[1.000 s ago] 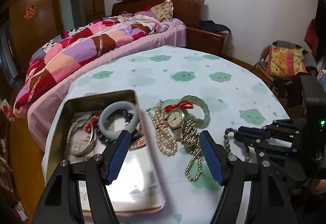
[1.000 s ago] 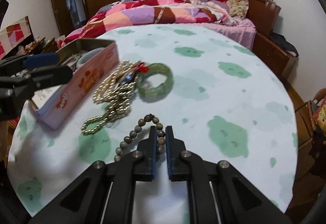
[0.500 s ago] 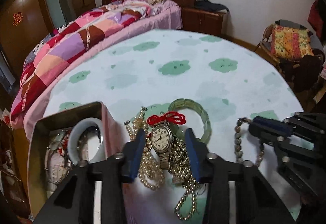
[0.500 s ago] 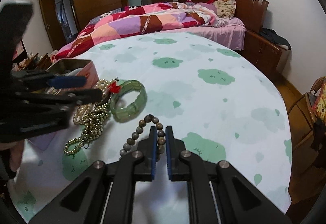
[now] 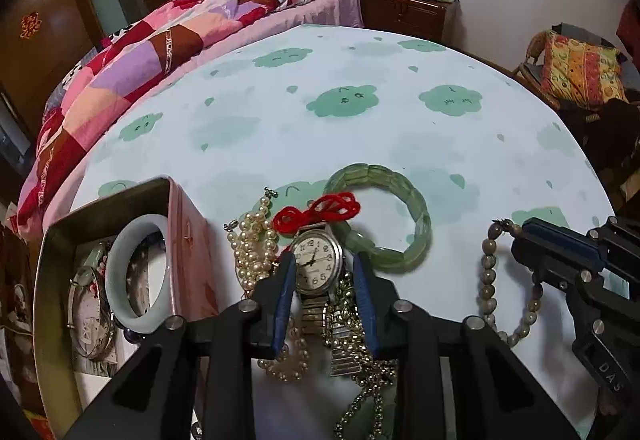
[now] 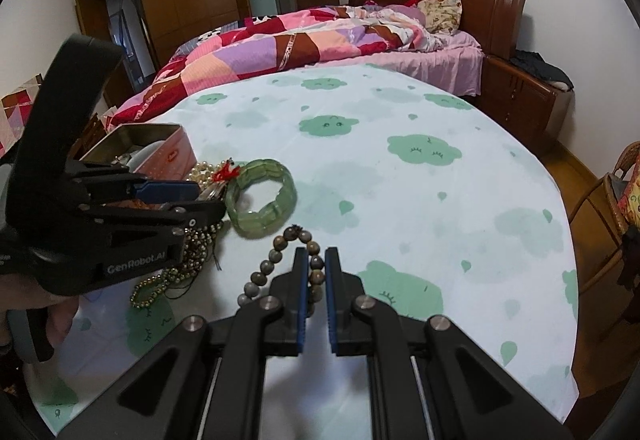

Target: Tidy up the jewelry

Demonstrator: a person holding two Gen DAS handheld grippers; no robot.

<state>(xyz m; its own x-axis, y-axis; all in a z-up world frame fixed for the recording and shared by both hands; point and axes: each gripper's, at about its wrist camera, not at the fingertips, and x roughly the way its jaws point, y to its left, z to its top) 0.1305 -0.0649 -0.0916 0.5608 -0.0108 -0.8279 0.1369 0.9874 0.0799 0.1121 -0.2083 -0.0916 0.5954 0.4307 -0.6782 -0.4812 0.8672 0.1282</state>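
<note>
A silver wristwatch (image 5: 316, 264) with a red cord (image 5: 320, 211) lies on a pile of pearl strands (image 5: 252, 248) and gold bead chain (image 5: 360, 392). My left gripper (image 5: 324, 260) straddles the watch, jaws closing; a sliver of gap shows at the right pad. A green stone bracelet (image 5: 416, 215) rests just beyond. My right gripper (image 6: 316, 252) is shut on a brown bead bracelet (image 6: 276, 244) lying on the cloth. In the left wrist view the right gripper (image 5: 520, 236) and the brown bead bracelet (image 5: 488, 280) are at the right.
An open pink tin (image 5: 44, 280) at the left holds a pale bangle (image 5: 136, 280) and other pieces. The round table's cloud-print cloth (image 6: 400, 199) stretches ahead. A bed (image 6: 320, 39) lies behind it and a cushioned chair (image 5: 580, 71) stands at the right.
My left gripper has moved right from the tin and dropped over the pile, its jaws narrowing from wide open to either side of the watch. The right gripper stays shut on the beads.
</note>
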